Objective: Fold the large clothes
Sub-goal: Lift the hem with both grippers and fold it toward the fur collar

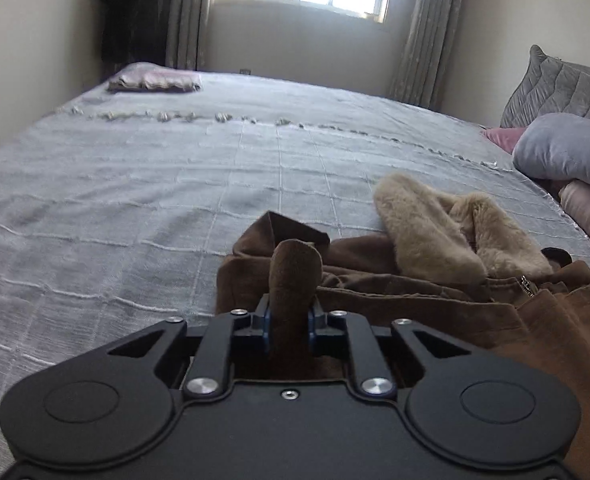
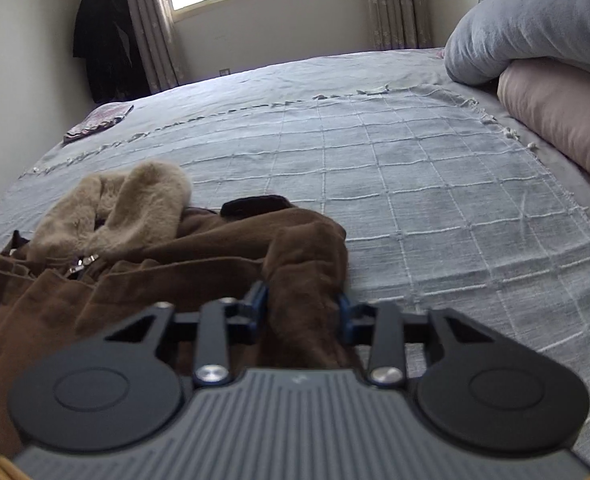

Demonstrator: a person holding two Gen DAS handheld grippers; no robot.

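The left gripper [image 1: 289, 314] has its fingers clamped on a bunched fold of the brown coat [image 1: 435, 296], and the right gripper [image 2: 301, 304] pinches another thick fold. The coat lies rumpled on the bed [image 1: 135, 184], its fur hood [image 1: 427, 232] heaped beyond. Folding seems barely started; which edges are held is unclear.

Left matte-black two-finger gripper [image 1: 291, 316]: twin round hubs lower frame, silver screws, blue finger mounts at centre. Right black gripper [image 2: 303, 312]: same linkage, plus grey ribbed plate along bottom, blue finger mounts.
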